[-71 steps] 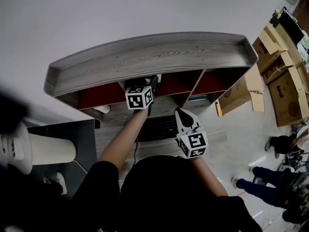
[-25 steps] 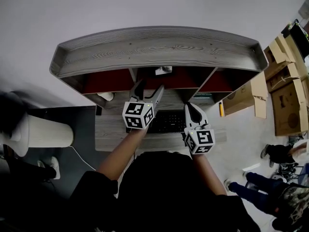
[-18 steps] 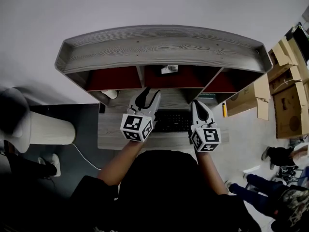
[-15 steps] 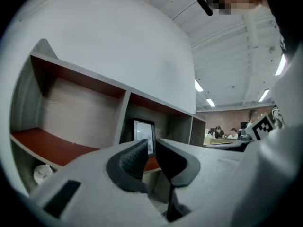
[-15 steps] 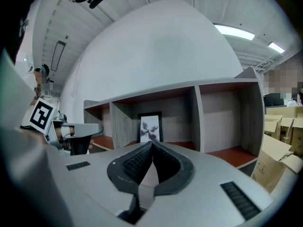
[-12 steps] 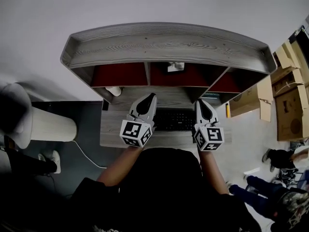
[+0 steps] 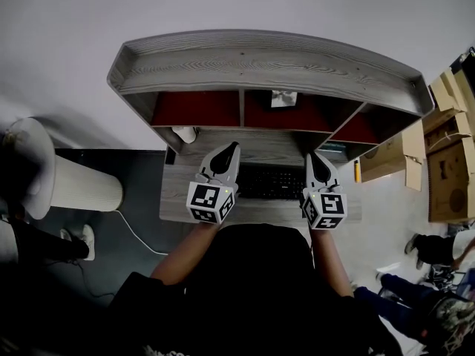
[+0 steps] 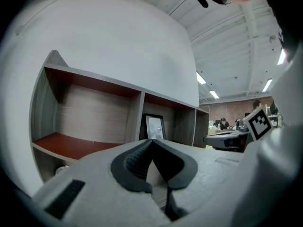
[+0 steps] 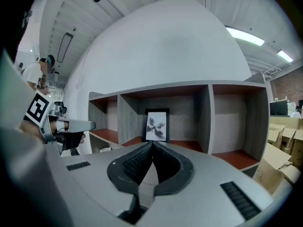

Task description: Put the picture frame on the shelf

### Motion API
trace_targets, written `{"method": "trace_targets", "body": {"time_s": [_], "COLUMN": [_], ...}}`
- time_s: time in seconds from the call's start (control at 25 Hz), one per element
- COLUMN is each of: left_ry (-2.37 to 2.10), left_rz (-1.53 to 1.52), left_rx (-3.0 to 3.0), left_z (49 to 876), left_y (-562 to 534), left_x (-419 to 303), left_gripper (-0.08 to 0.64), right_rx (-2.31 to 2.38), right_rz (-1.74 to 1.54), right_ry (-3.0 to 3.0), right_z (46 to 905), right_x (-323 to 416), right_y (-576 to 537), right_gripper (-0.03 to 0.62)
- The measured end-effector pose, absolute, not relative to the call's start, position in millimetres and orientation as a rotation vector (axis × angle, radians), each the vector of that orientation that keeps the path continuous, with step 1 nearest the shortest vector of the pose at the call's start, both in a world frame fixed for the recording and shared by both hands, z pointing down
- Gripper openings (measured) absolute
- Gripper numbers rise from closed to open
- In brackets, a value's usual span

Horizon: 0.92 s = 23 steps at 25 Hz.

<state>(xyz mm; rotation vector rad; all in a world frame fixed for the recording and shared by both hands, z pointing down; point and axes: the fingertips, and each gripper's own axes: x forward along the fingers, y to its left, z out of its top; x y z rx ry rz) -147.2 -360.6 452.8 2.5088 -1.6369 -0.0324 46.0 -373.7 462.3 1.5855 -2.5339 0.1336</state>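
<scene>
**A:** status on the frame job?

**B:** looks done to me. The black-bordered picture frame with a pale print stands upright in the middle compartment of the grey wood-grain shelf unit with red-brown floors. It's dead centre in the right gripper view, near the back panel

**A:** is either gripper on it?

**B:** no. The left gripper is lower centre-left in the head view. Its jaws have just been closing and are now clenched together on nothing. The right gripper is just to the right of it, pads pressed together, empty too. Both are well apart from the frame, over the grey desk beside the black keyboard

**A:** anything left?

**B:** nothing on placement, I'd say. The frame sits square, no sideways tilt. Can't tell if it leans on the back panel or stands on its own prop
</scene>
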Motion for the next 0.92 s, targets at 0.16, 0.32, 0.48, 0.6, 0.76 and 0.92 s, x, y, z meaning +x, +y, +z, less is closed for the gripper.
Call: {"method": "trace_targets", "body": {"time_s": [0.16,0.32,0.48,0.6,0.76,0.92], "left_ry": [-1.61,-1.598,-1.602,-1.583,-1.582,-1.588], "left_rz": [-0.082,-0.092,-0.066,-0.073,-0.066,-0.058], "left_rx": [2.5,2.498,2.514,2.514,2.509,2.511], "left_z": [454.2,455.9,456.1,454.2,455.6,457.0], "left_y": [-358.9,-356.4,-351.8,-348.7,-345.6,-342.2], "left_x": [-151.0,-150.7,-149.1,-149.0,-150.7,-150.3], "left_gripper": [0.017,0.017,0.017,0.017,0.017,0.017], "right_rx": [1.592,1.603,1.612,1.614,1.612,1.604], "right_rz": [0.118,0.115,0.114,0.11,0.107,0.093], "right_ry": [-2.521,-2.509,-2.505,-2.504,-2.506,-2.506], "right_z": [461.3,460.7,460.0,461.7,463.5,466.8], "right_x": [45.6,46.1,45.8,44.6,42.2,42.3], "right_y": [-371.5,-367.0,-360.9,-356.5,-350.7,-347.6], "right_gripper": [0.012,0.012,0.012,0.012,0.012,0.012]}}
